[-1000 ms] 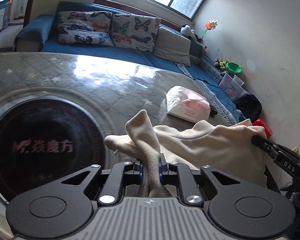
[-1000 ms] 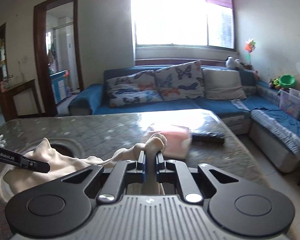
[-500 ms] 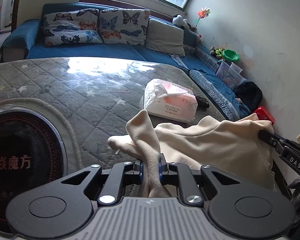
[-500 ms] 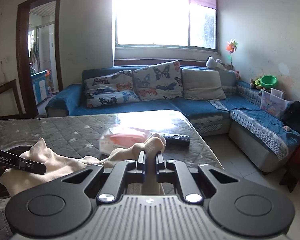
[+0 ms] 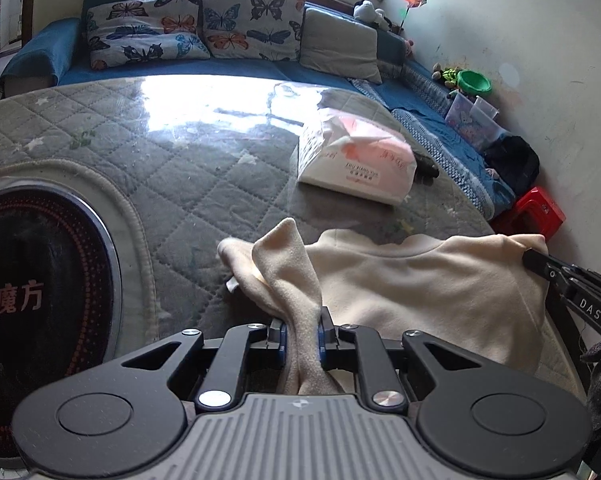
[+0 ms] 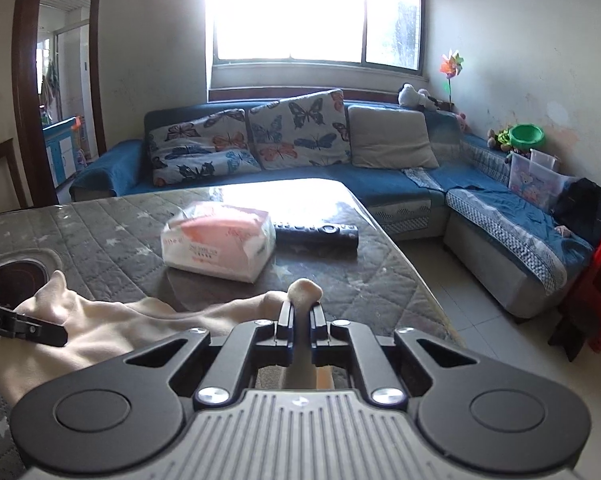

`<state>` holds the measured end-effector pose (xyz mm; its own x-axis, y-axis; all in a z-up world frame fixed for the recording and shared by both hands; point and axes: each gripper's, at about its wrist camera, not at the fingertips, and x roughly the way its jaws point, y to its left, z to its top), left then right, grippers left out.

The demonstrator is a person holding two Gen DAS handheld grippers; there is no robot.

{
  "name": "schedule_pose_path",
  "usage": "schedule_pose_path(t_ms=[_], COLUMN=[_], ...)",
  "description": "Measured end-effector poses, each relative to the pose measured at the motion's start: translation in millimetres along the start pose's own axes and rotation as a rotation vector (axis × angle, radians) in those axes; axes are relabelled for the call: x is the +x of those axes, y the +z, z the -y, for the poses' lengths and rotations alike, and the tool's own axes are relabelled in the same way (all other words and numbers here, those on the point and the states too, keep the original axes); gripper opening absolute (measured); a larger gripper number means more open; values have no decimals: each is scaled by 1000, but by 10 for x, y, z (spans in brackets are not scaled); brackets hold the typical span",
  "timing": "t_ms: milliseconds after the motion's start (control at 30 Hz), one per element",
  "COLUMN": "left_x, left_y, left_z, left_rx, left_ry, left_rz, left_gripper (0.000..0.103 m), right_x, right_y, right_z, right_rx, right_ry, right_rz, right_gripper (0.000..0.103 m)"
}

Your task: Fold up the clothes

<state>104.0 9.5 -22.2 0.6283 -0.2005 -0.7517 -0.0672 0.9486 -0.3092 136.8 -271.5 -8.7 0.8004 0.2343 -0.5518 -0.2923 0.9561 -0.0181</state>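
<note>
Two grips hold one cream garment (image 5: 420,292), which lies spread near the table's (image 5: 188,168) edge closest to us, short of the tissue pack (image 5: 354,160) and to the right of the dark round plate (image 5: 32,292) set in the tabletop. Our left gripper (image 5: 302,334) has its jaws narrow, pinched on a bunched corner of the cloth that sticks up past the pads. Our right gripper (image 6: 300,322) is likewise nearly closed on a thin tuft at the opposite corner, and in the left view it shows as a black arm at the garment's far right.

We judge the step to be carrying or laying an edge held at both corners, so the fold is only begun. To do it well we should keep both grips firm and the span of cloth between them taut but not stretched, so the edge lands straight instead of sagging in the middle. We should move both hands together and level with one another, toward the pack side of the garment, and lower them at the same time. The left pinch holds a thick wad, which should hold; the right holds far less cloth and could slip if we tug sideways.

The pack and the remote (image 6: 316,234) beyond it lie close to the garment's far side, so we should stop short of them. The right corner hangs near the table edge; we should draw it inward before letting go.
</note>
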Motion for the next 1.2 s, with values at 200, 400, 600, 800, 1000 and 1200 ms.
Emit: schedule_pose_path(t_ms=[200, 400, 600, 800, 1000, 1200], left_x=[23, -33, -127, -157, -123, -134], left_y=[-53, -36, 20, 26, 6, -45], left_z=[-54, -100, -108, -31, -39, -31], left_rx=[5, 12, 14, 54, 65, 94], left_ry=[33, 85, 91, 95, 98, 112], left_rz=[-16, 2, 34, 51, 40, 43], left_gripper=[25, 42, 43, 43, 43, 44], right_x=[81, 50, 174, 437, 666, 617], right_y=[-35, -24, -48, -122, -160, -171], right_z=[64, 34, -132, -309, -422, -420], right_rx=[9, 6, 13, 39, 46, 42], right_ry=[-25, -41, 42, 111, 121, 118], right_rz=[-27, -7, -50, -96, -125, -123], right_gripper=[9, 15, 15, 17, 27, 31])
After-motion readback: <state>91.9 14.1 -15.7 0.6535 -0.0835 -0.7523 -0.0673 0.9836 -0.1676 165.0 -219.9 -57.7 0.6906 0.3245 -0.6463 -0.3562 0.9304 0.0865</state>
